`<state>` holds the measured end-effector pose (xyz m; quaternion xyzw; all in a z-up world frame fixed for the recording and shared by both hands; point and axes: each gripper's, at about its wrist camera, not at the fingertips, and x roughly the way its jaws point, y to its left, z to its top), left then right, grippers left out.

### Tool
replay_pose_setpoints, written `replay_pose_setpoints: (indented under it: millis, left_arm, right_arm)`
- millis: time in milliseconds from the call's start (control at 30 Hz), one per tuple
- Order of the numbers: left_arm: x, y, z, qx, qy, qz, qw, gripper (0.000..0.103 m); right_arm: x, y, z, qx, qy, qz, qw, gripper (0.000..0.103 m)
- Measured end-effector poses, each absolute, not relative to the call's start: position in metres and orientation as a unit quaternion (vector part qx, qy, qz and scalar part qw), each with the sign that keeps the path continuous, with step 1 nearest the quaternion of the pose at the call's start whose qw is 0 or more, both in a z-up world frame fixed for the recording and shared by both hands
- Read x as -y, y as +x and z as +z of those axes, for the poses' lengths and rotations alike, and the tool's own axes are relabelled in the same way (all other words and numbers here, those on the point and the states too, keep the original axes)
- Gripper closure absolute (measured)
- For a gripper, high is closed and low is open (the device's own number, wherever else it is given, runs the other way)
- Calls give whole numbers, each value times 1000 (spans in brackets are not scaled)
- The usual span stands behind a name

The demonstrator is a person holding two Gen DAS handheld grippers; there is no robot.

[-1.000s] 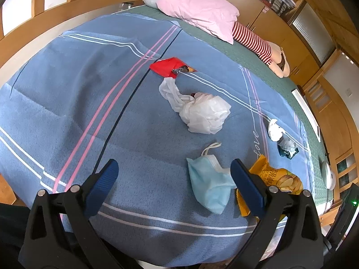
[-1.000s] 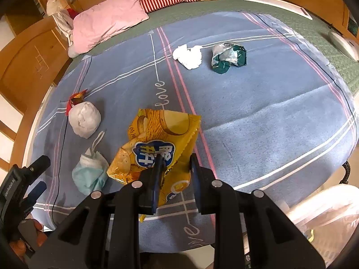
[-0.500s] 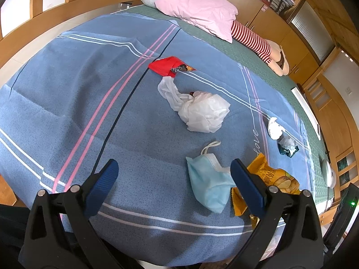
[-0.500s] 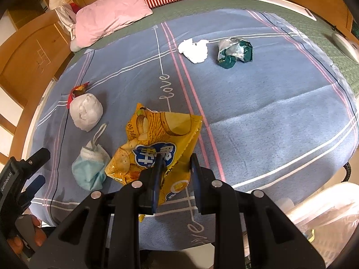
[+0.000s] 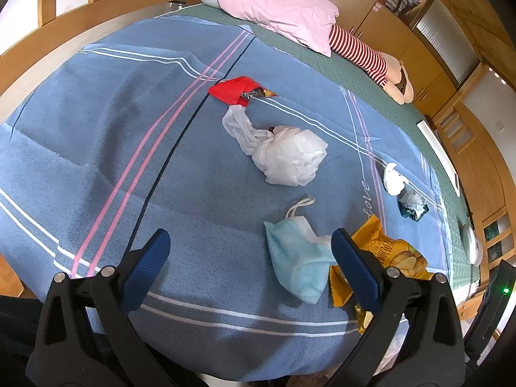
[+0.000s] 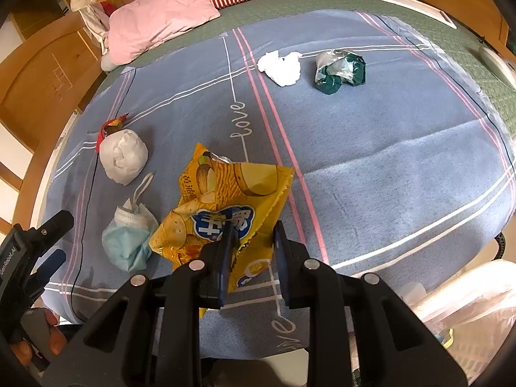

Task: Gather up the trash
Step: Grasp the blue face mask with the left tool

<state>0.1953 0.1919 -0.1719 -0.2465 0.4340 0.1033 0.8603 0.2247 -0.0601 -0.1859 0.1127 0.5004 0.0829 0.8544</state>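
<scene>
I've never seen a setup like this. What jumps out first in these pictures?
A bright yellow chip bag is pinched in the right claw, over a blue blanket. Beside it lie a blue face mask and a balled white plastic bag. The left claw is open.

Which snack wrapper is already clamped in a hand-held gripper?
The yellow chip bag, pinched by the right hand-held gripper; red wrapper and green wrapper lie untouched.

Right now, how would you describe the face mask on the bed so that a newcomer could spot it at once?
Start from the blue blanket with pink stripes. Near its front edge, just in front of the open left tongs, lies the face mask, beside the yellow chip bag held in the right tongs. It is the only pale blue piece, with a white ear loop.
</scene>
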Motion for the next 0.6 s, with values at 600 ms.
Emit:
replay_pose_setpoints:
  millis: [600]
  left_arm:
    - [-167,232,-212,-525,-246,45,813,4]
  right_arm:
    - [84,220,-168,-467,130,57,873,77]
